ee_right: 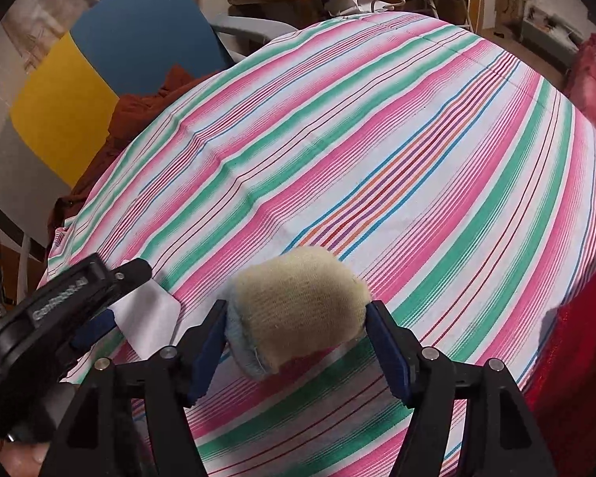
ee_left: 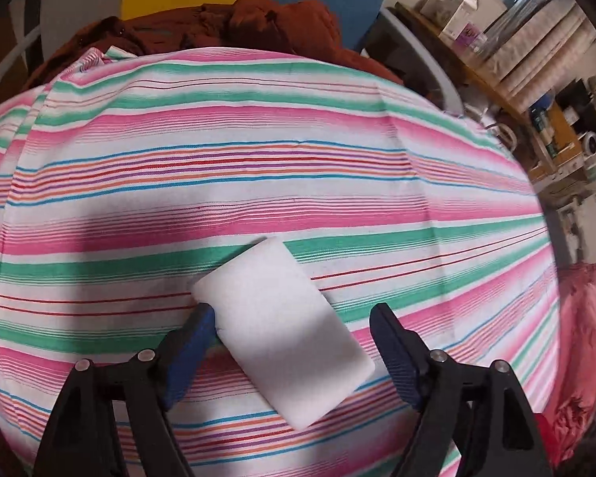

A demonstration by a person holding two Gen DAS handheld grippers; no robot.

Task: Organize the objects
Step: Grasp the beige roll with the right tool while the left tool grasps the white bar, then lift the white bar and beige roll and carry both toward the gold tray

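Striped tablecloth (ee_left: 258, 139) across the whole table, pink, green and white. Rust-brown garment (ee_left: 258, 20) heaped at the far edge. White foam block (ee_left: 282, 330) flat on the cloth between the spread fingers of the left gripper (ee_left: 292, 314), touching only the left finger. Beige knitted roll (ee_right: 302, 302) with pale blue end pinched in the right gripper (ee_right: 296, 314), near the block.

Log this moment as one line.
left gripper: open around white rectangular foam block | right gripper: shut on beige knitted sponge | surface: striped tablecloth
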